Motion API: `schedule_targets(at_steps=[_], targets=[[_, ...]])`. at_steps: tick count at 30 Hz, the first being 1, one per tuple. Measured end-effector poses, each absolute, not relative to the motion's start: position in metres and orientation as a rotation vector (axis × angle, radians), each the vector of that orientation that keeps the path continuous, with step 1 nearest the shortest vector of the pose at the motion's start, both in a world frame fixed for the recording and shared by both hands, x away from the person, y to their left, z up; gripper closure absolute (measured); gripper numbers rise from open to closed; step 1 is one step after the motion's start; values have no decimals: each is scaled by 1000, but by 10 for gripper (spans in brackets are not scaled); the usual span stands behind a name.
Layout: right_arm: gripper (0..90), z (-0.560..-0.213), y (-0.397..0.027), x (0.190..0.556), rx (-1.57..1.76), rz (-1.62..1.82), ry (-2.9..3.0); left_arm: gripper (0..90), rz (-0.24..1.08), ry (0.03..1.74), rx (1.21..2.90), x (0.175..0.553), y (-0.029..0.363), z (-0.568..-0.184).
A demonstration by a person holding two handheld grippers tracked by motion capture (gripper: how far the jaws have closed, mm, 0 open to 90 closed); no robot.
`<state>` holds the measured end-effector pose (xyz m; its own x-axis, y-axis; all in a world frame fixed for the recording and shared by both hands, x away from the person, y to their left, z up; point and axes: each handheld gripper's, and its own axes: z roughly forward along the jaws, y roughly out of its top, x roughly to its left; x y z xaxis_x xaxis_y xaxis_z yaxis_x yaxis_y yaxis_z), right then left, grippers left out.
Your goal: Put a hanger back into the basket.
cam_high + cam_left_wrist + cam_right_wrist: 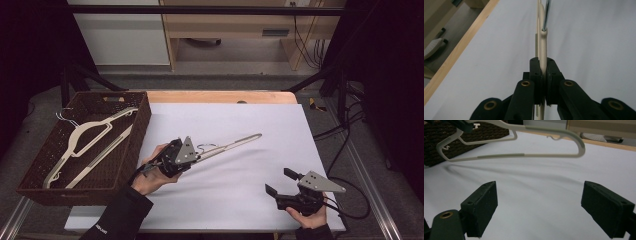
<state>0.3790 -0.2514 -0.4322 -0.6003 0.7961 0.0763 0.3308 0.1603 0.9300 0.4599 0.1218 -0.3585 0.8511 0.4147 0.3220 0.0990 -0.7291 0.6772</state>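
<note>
Left gripper [196, 155] clamped tight on cream hanger [235, 142], hanger off white sheet [250, 200], just right of wicker basket [135, 145]. One hanger in basket [87, 137] already. Right gripper [281, 181] wide open, empty, well right of basket. Left to do, likely: carry hanger over, drop in basket.

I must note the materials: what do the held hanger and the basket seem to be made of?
Hanger: probably plastic, matte cream, smoothly moulded with a ribbed bar; its hook looks like shiny metal wire.
Basket: woven dark brown strands, wicker or an imitation; the look leaves that open.
</note>
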Motion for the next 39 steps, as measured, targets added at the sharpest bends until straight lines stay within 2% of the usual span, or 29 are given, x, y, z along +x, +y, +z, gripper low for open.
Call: schedule_targets(at_steps=[6,14,26,39], targets=[[66,-432,-252,383,1127,1425,1979,860,540,493,2240,456,139,-328],[51,-431,-253,386,1165,1411,1960,860,496,570,2129,446,163,-286],[25,-429,-256,391,1174,1397,1925,860,559,608,2070,438,204,-238],[15,-429,-254,393,1192,1390,1929,860,602,697,2047,459,269,-205]])
